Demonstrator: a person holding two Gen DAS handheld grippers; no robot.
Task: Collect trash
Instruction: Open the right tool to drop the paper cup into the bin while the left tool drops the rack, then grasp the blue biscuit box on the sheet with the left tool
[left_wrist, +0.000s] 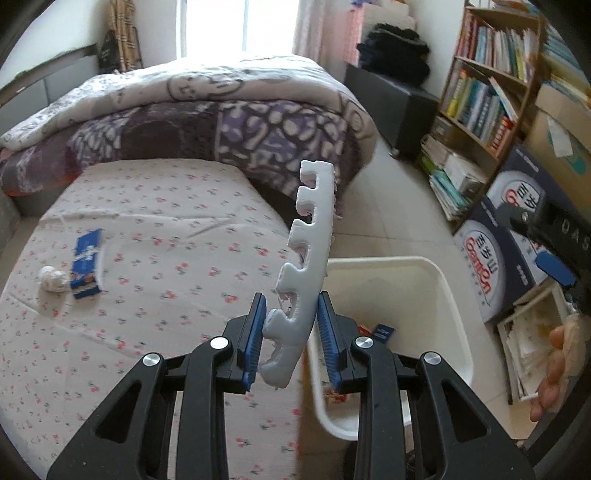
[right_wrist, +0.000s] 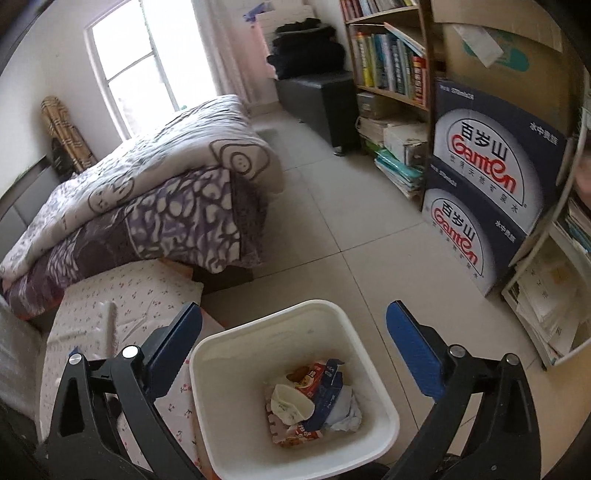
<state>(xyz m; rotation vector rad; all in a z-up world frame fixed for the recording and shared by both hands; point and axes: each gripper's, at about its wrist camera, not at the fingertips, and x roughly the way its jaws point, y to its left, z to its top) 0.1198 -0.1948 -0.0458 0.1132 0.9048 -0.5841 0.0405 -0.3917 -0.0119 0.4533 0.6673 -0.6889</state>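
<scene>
Now the white square plastic bin (right_wrist: 373, 384) sits below my empty, wide-open right gripper (right_wrist: 295, 332). My left gripper (left_wrist: 291, 332) pinches the notched white foam strip (left_wrist: 308, 258) at its lower end; it's light, bendy, probably crushable.

A white foam strip (left_wrist: 306, 266) with notched, tab-like cutouts along one edge stands nearly upright, slightly bent, above the seam between bed and white trash bin (right_wrist: 354, 354). The open bin sits on the tiled floor, holding crumpled wrappers (right_wrist: 314, 398). A blue carton (left_wrist: 86, 264) and crumpled paper ball (left_wrist: 53, 278) lie side by side on the floral sheet.
</scene>
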